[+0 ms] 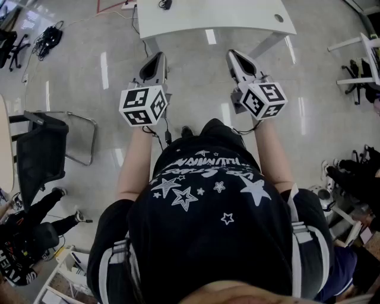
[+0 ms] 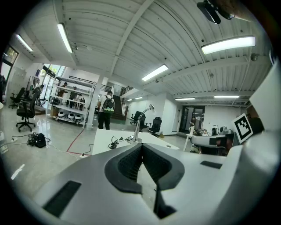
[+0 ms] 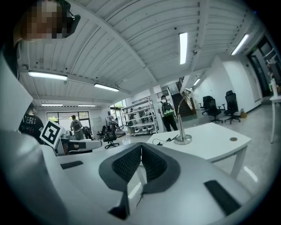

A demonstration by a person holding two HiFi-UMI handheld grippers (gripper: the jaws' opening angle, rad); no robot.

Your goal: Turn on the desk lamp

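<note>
A silver desk lamp (image 3: 181, 121) stands on a white desk (image 3: 210, 145), its base (image 3: 183, 140) next to a black cable and its head (image 3: 188, 92) bent over at the top. The left gripper view shows the same lamp (image 2: 138, 127) further off, on that desk (image 2: 105, 139). In the head view only the desk (image 1: 225, 18) shows, across bare floor from me. Both grippers are held out in the air, short of the desk. My left gripper (image 1: 155, 57) (image 2: 141, 146) is shut and holds nothing. My right gripper (image 1: 233, 54) (image 3: 141, 146) is also shut and holds nothing.
A black office chair (image 1: 38, 151) stands at my left, and a cable bundle (image 1: 47, 38) lies on the floor beyond it. More chairs (image 1: 356, 74) and white furniture are at the right. A person with a backpack (image 2: 105, 112) and shelving (image 2: 72, 105) are far behind the desk.
</note>
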